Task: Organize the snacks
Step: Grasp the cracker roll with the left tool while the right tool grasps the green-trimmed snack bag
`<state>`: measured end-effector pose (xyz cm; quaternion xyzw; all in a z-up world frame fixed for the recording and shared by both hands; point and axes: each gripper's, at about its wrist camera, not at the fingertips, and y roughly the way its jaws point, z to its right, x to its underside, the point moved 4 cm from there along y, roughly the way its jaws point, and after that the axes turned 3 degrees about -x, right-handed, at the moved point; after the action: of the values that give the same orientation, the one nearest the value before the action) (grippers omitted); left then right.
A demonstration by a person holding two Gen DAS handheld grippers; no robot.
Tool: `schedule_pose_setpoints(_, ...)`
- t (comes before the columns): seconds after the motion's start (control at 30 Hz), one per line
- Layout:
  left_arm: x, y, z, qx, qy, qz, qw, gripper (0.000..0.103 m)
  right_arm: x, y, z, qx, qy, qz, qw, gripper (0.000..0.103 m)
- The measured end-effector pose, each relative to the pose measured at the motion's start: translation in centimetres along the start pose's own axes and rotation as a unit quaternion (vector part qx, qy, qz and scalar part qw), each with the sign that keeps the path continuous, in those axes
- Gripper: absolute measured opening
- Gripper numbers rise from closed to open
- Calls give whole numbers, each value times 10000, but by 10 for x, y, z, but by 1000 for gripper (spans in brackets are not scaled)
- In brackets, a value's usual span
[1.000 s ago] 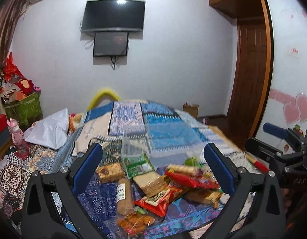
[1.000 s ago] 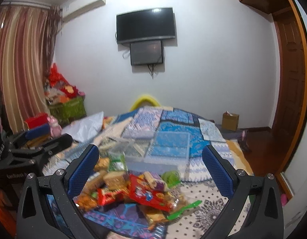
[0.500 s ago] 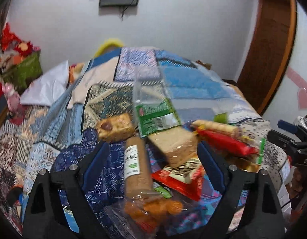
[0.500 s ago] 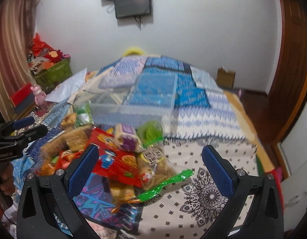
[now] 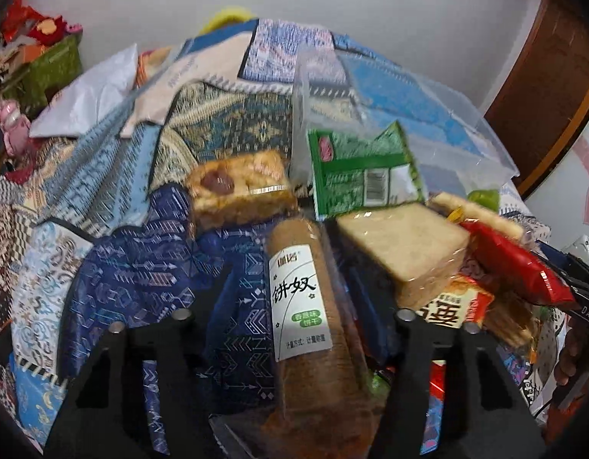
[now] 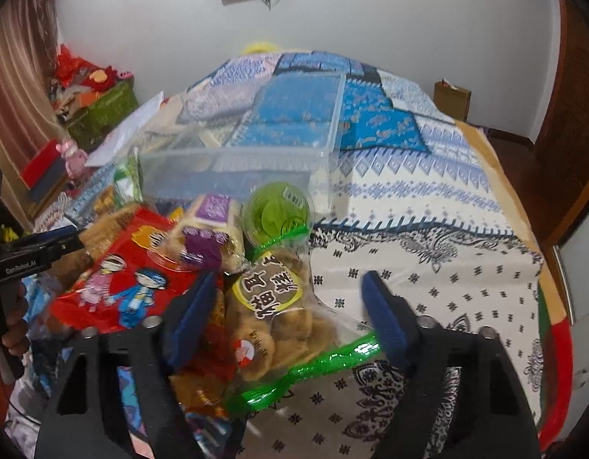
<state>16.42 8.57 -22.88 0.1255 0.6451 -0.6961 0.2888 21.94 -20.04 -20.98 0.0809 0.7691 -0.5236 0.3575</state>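
A pile of snack packs lies on a patterned bedspread. In the left wrist view my left gripper (image 5: 294, 306) is open, its jaws on either side of a brown cookie roll (image 5: 300, 306) with a white label. Behind it lie a nut cake bar (image 5: 240, 187), a green packet (image 5: 363, 170) and a pale sandwich pack (image 5: 405, 244). In the right wrist view my right gripper (image 6: 290, 306) is open around a clear bag of brown cookies (image 6: 279, 306) with a green seal. A clear plastic box (image 6: 252, 160) stands behind the pile.
A red cartoon packet (image 6: 130, 271), a purple-labelled pack (image 6: 210, 229) and a green jelly cup (image 6: 277, 212) lie by the bag. The other gripper (image 6: 30, 256) shows at left. A cardboard box (image 6: 451, 99) and wooden door (image 5: 542, 84) stand beyond the bed.
Both grippers have dropped and moved forward into the snack pile. The left now straddles the cookie roll and the right straddles the cookie bag.
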Motion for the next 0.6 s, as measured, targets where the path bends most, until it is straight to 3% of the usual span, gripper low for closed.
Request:
schedule_pose_setpoints(0.17, 3, 20, 0, 123, -78, -389, 9991, 48, 2, 5, 2, 9, -55, -138, 9999, 69)
schedule_pose_setpoints(0.33, 2, 24, -1, 82, -40, -385, 9992, 40, 6, 8, 1, 35, -279, -260, 9993, 69)
schedule_pose_setpoints(0.4, 1, 25, -1, 101, 11, -371, 9993, 36, 6, 8, 1, -70, -288, -282, 9992, 64)
schedule_pose_setpoints(0.47, 4, 21, -1, 159, -8, -366, 9992, 36, 6, 9, -1, -250, -295, -344, 9987, 45)
schedule_pose_setpoints(0.6, 9, 13, -2, 208, -53, -334, 9992, 36, 7, 7, -7, -121, -449, -300, 9985, 42)
